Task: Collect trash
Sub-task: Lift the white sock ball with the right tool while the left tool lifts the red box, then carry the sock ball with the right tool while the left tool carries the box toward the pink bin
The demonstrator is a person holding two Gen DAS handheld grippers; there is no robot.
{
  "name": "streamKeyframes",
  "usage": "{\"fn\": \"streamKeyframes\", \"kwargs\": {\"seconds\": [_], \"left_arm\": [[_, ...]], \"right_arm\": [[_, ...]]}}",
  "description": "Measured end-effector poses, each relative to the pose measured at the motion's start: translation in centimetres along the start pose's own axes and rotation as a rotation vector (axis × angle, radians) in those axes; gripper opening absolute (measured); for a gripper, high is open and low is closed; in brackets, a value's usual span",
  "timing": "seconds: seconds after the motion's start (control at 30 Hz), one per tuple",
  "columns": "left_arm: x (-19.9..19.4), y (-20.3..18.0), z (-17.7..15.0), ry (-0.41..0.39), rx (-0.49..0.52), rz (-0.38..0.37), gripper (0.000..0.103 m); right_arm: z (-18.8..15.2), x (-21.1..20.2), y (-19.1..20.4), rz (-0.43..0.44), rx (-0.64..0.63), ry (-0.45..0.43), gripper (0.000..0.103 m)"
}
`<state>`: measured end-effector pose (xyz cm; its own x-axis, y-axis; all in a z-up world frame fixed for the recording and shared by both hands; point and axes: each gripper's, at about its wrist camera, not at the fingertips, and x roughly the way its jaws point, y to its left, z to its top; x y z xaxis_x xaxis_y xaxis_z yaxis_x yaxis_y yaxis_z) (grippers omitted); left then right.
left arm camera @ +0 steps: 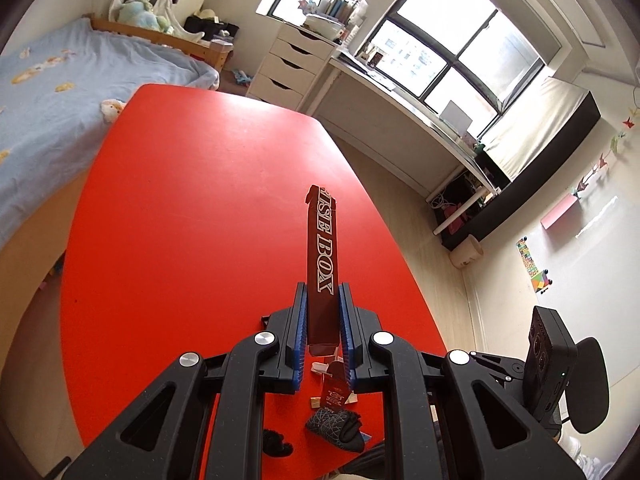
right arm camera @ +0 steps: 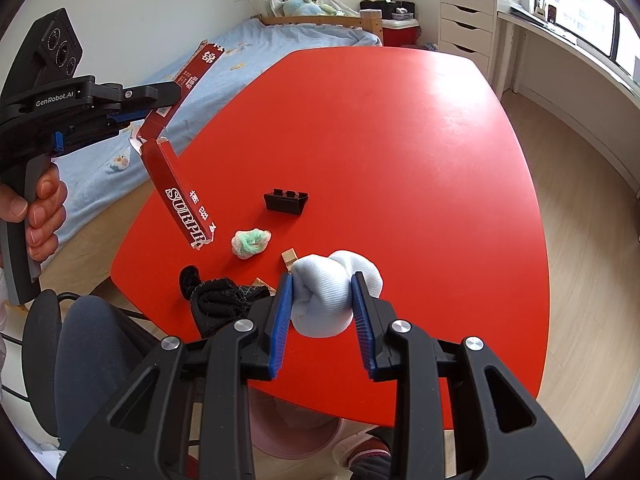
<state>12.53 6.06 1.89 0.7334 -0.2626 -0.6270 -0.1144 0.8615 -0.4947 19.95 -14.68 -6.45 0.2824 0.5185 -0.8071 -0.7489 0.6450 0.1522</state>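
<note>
Here, both grippers hold rubbish above the red table [right arm camera: 400,160], and each load wants carrying to a bin without slipping.

The table still carries a black sock [right arm camera: 216,300], a black plastic clip [right arm camera: 286,202], a green-and-white wad [right arm camera: 251,243] and small card scraps [right arm camera: 290,258], so the loads should be lifted clear of these. The torn red carton [left arm camera: 322,264] is long and bent, hanging down past the left gripper [left arm camera: 323,300]; I judge it best kept high and moved slowly so the loose end does not sweep the table. Its narrow edge sits squarely between the blue pads [left arm camera: 301,316], which are pinched tight on it. The right gripper [right arm camera: 323,292] is clamped on a pale blue sock bundle [right arm camera: 328,292], the pads pressing either side, most of it bulging forward of the tips.
</note>
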Motion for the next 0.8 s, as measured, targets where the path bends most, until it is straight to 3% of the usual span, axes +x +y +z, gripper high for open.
{"fn": "streamKeyframes", "kwargs": {"seconds": [0.23,0.53,0.6,0.8], "left_arm": [[-0.6,0.0,0.3,-0.029,-0.032,-0.068,0.015],[-1.4,0.5,0.0,-0.083,-0.140,-0.221,0.015],[-0.9,-1.3,-0.2,-0.060,0.026,0.030,0.015],[-0.6,-0.6,-0.2,-0.059,-0.023,-0.031,0.015]], "right_arm": [[0.0,0.0,0.1,0.001,0.000,0.000,0.030],[0.0,0.1,0.2,0.001,0.000,0.002,0.030],[0.0,0.1,0.1,-0.002,0.001,0.002,0.030],[0.0,0.1,0.0,-0.001,0.004,0.002,0.030]]}}
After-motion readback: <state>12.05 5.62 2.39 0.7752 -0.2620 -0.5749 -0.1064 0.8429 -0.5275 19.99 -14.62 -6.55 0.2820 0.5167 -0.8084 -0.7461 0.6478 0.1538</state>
